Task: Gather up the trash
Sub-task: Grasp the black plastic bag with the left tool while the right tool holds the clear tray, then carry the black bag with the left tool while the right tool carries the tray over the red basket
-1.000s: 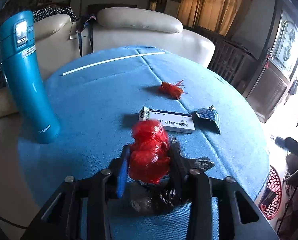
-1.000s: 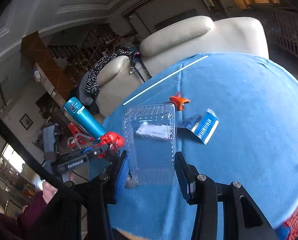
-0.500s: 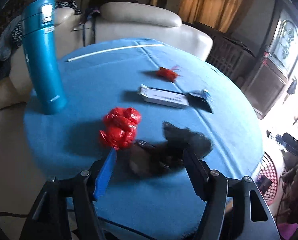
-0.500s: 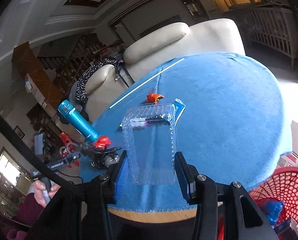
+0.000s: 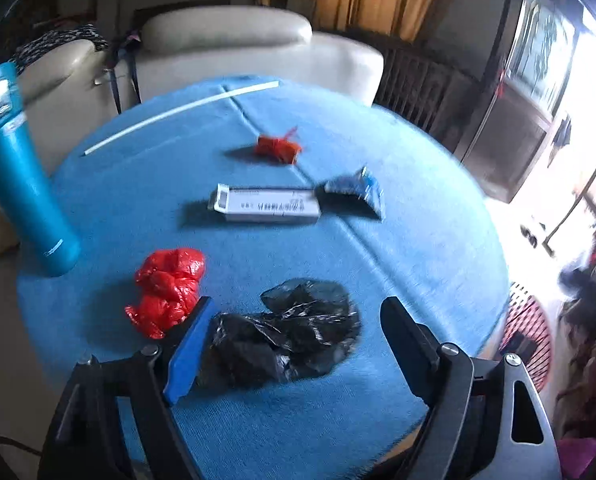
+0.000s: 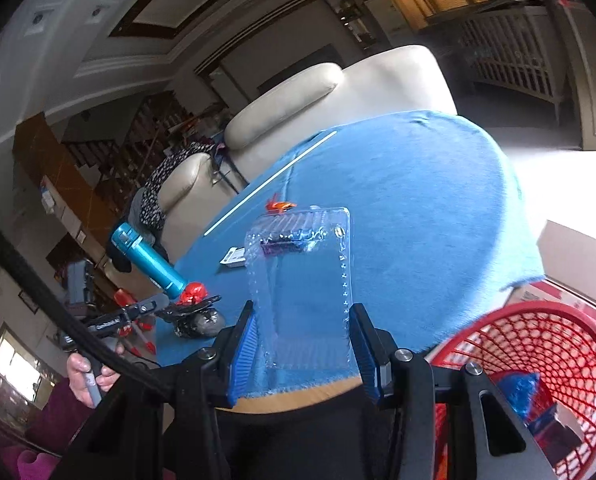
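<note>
Left tongs [image 5: 294, 332] are opening over a black bag [image 5: 286, 336] on the bench [image 5: 417, 248]. Only the right view shows the right tongs [image 6: 301, 344] clamped on a clear tray [image 6: 301, 280], beside a red basket [image 6: 537, 344].

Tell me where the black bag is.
In the left wrist view the black bag lies on the blue table between the opening left gripper fingers, beside the red bag.

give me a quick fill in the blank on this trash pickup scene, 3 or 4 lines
1. The right gripper is shut on a clear plastic ____.
2. The black bag lies between the fingers of the ____ gripper, whose jaws are opening.
3. The basket beside the table is ____ in colour.
4. The box lies between the bottle and the blue ____.

Missing words: tray; left; red; wrapper
</note>
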Motion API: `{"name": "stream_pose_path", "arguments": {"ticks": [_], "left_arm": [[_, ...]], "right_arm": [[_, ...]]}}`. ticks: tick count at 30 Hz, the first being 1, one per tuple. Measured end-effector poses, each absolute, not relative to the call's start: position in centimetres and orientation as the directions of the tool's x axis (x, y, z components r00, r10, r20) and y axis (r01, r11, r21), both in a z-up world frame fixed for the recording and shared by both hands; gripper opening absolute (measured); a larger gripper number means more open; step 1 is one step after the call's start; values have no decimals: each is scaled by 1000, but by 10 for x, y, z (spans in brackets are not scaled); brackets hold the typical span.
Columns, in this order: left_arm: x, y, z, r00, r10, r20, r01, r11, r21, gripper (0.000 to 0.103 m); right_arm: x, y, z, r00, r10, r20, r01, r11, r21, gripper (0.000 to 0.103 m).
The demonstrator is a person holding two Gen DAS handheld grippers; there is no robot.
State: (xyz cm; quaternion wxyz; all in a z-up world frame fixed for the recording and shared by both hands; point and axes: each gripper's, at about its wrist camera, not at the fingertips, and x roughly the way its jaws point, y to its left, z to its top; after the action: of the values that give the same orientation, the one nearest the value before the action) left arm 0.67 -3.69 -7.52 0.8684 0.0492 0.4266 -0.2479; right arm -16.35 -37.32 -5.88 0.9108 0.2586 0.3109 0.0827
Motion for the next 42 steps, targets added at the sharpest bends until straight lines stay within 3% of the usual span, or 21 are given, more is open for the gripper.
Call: {"name": "stream_pose_path", "arguments": {"ticks": [8, 12, 15, 19, 29, 30, 31, 32, 37, 42], "left_arm": [[15, -60, -106, 494, -342, -799, 535, 844, -31, 84], [11, -62, -119, 455, -351, -818, 537, 841, -62, 81], [3, -63, -120, 427, -372, -824, 532, 840, -104, 69], [-7, -62, -117, 390, -393, -833, 482, 858, -179, 68], [-11, -63, -119, 381, -373, -846, 482, 861, -163, 70], [-10, -63, -119, 380, -376, -845, 483, 860, -166, 68], [-10, -63, -119, 378, -387, -841, 490, 855, -173, 55], [-10, -64, -119, 377, -387, -841, 495, 852, -170, 50], [-11, -70, -120, 404, -366, -838, 511, 850, -125, 42], [-15, -77, -104, 443, -374, -815, 518, 849, -108, 39]], "right_arm": [[-193, -400, -61, 796, 262, -546, 72, 854, 516, 48], [-197, -409, -62, 801, 252, -543, 95, 842, 531, 48], [-198, -408, -59, 807, 251, -534, 87, 844, 529, 48], [-197, -405, -57, 812, 252, -526, 80, 845, 528, 48], [-203, -407, -52, 822, 239, -517, 81, 850, 521, 48], [-204, -408, -52, 823, 237, -516, 82, 849, 521, 48], [-205, -408, -51, 825, 235, -515, 82, 850, 520, 48], [-206, -409, -50, 825, 233, -515, 83, 851, 518, 48], [-212, -412, -45, 818, 220, -531, 93, 861, 500, 48], [-230, -417, -34, 804, 190, -563, 90, 897, 432, 48]]}}
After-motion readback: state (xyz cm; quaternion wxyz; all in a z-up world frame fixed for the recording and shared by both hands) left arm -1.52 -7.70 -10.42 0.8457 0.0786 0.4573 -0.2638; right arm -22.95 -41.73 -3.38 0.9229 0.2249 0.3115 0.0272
